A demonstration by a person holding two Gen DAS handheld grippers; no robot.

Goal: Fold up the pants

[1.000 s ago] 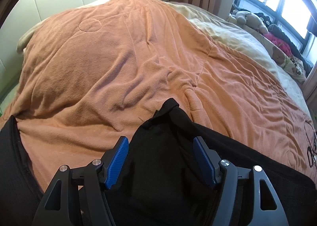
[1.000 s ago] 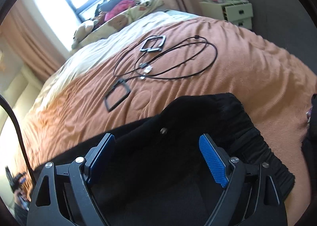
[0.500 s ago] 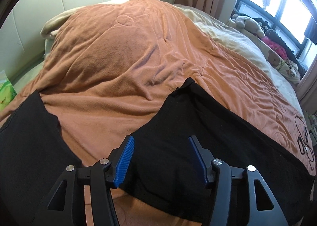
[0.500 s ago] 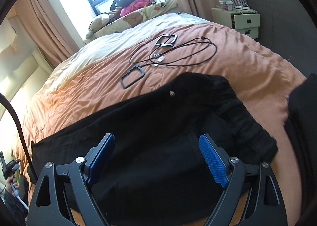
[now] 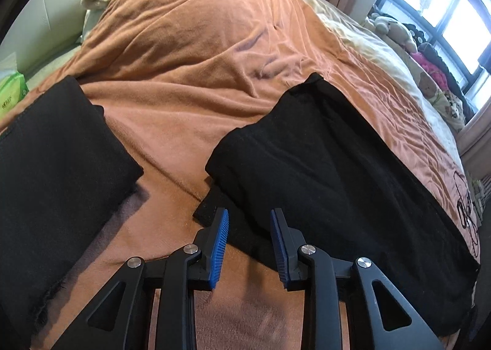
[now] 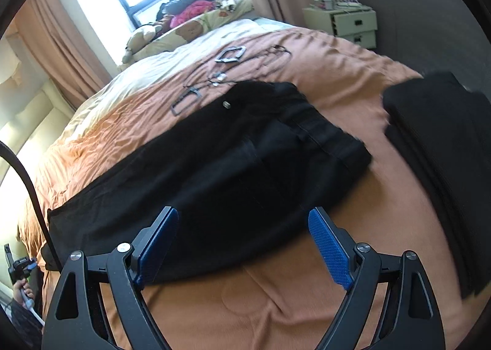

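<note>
Now lying flat across the orange blanket (image 5: 190,79): black pants (image 5: 331,172), legs stacked one on the other, hem end nearest the left gripper (image 5: 249,242) and waistband end (image 6: 325,132) stretching off toward the far side, silver button (image 6: 226,104) showing near the top edge. Hovering just over the near corner of the hem, left gripper with jaws having just been closing, now standing narrow but not pressed together; black cloth showing below and beyond the blue pads (image 5: 218,245), pads not visibly pinching it, nothing gripped. Hanging over the long near edge of the pants, right gripper (image 6: 245,248) with jaws spread wide, holding nothing, cloth edge lying beneath the gap and bare blanket under the right finger. Sitting apart from the pants: folded black garment (image 5: 52,172) to the left in the left wrist view, another dark folded pile (image 6: 438,147) to the right in the right wrist view. Lying beyond the waistband on the blanket: thin black cable (image 6: 276,50) and two small frames (image 6: 230,53). Standing in the far corner, pale nightstand (image 6: 346,24); resting under the window, stuffed toys (image 5: 396,29).
</note>
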